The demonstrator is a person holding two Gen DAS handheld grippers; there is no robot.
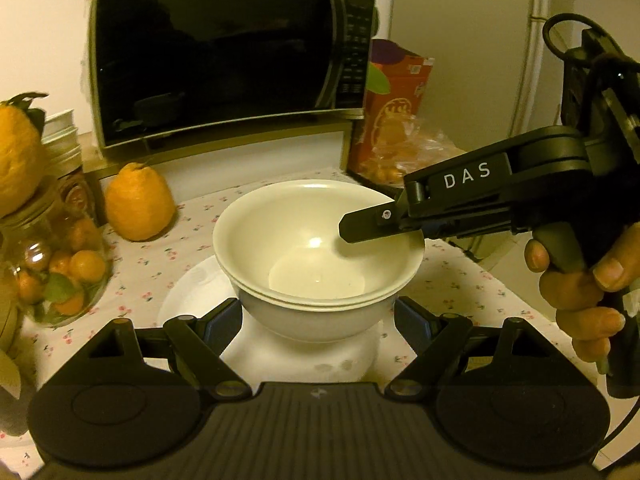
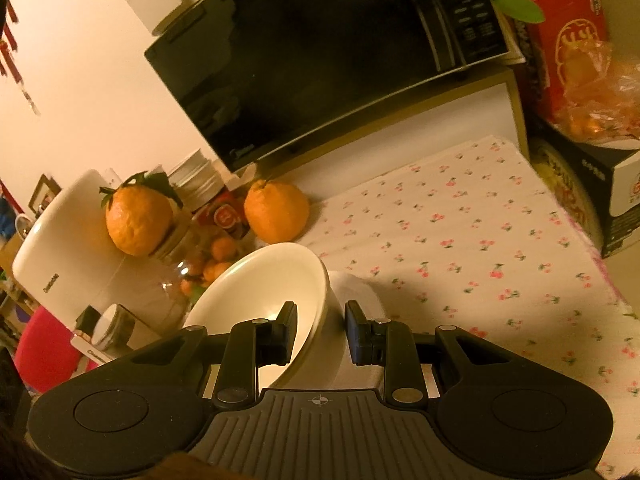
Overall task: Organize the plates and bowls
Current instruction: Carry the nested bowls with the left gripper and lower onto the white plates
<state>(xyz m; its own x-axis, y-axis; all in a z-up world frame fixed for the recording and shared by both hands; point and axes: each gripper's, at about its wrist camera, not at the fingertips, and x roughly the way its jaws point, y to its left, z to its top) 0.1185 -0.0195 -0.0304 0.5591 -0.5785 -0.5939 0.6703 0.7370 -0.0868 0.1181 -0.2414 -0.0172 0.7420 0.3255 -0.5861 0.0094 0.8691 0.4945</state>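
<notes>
Right fingers pinching bowl rim, left fingers spread, citrus, microwave behind

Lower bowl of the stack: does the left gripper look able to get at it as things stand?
Probably yes. The left gripper's jaws straddle the lower bowl with nothing between; the right gripper holds only the upper bowl by its rim. Whether the left jaws press is unclear.
</notes>
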